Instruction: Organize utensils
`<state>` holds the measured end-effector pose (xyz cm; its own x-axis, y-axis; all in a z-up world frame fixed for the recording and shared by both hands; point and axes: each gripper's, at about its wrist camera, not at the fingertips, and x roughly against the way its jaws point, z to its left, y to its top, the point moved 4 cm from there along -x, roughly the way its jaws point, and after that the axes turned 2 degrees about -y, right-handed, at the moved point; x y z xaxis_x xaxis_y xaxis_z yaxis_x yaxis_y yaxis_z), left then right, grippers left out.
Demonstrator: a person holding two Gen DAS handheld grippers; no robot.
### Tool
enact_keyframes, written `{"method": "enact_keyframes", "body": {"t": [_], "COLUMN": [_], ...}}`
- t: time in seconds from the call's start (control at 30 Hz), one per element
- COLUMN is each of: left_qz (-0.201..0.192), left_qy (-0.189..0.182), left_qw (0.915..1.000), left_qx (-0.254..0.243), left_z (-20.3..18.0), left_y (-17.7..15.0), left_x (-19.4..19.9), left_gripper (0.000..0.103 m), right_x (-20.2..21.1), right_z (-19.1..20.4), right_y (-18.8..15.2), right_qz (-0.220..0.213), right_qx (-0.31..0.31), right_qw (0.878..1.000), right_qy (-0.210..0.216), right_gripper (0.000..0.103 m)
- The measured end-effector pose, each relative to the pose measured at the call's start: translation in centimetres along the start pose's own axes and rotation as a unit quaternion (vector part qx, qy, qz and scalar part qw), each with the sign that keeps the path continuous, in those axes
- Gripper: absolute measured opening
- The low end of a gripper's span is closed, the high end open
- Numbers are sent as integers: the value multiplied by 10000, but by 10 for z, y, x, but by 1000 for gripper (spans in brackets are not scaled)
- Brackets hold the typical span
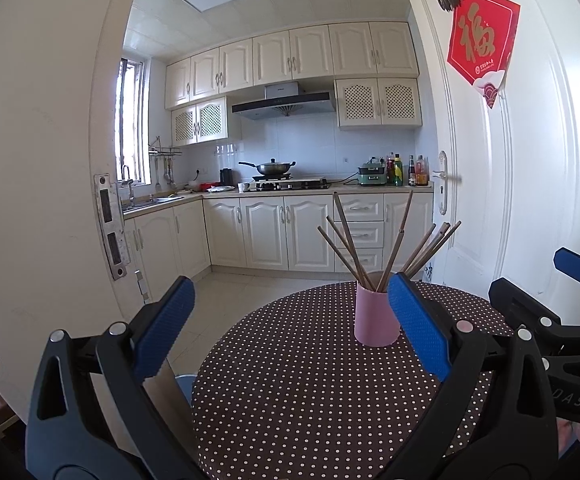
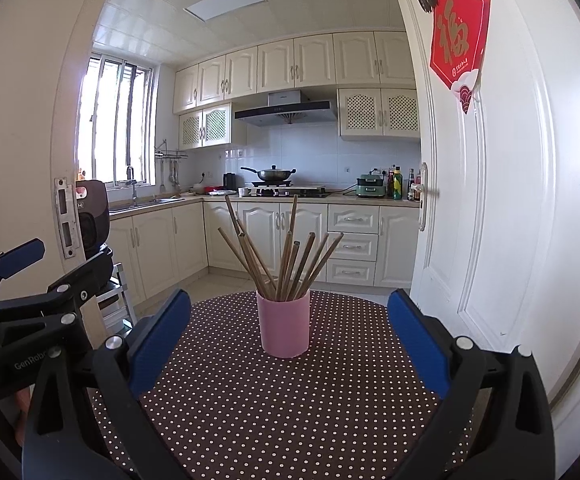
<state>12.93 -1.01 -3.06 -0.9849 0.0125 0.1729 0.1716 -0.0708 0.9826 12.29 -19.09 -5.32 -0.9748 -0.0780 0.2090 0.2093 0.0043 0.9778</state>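
Framing the near edge of each wrist view, both grippers stand spread wide with nothing between their blue-padded fingers: the left gripper (image 1: 292,312) and the right gripper (image 2: 290,326) hover over the round table in its brown, white-dotted cloth (image 2: 290,408). Seen from the right wrist, the left gripper appears at the left edge, apart from the table. Toward the far side of the table stands an upright pink cylindrical cup (image 2: 285,326), free of either gripper, holding a fanned bundle of brown wooden chopsticks (image 2: 285,258) that lean outward past its rim. Beyond the table, a white panelled door (image 2: 502,200) bearing a red paper decoration (image 2: 458,36) stands open onto a kitchen with cream cabinets (image 2: 290,236).
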Motion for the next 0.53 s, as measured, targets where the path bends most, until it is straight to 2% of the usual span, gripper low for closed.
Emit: {"method": "enact_keyframes", "body": {"t": [0.3, 0.53], "left_qz": [152, 544], "left_qy": [-39, -159], "left_qw": [9999, 9984], "left_qx": [-29, 13], "left_z": [0, -1], "left_y": [-7, -19], "left_x": [-15, -40], "left_gripper": [95, 95], "right_x": [-19, -43], "right_z": [-4, -11], "right_y": [-7, -19], "right_qz": [141, 421], "right_qx": [-2, 94], "right_qw": [9999, 9990], "right_qy": [-15, -114], "right_gripper": [95, 95]}}
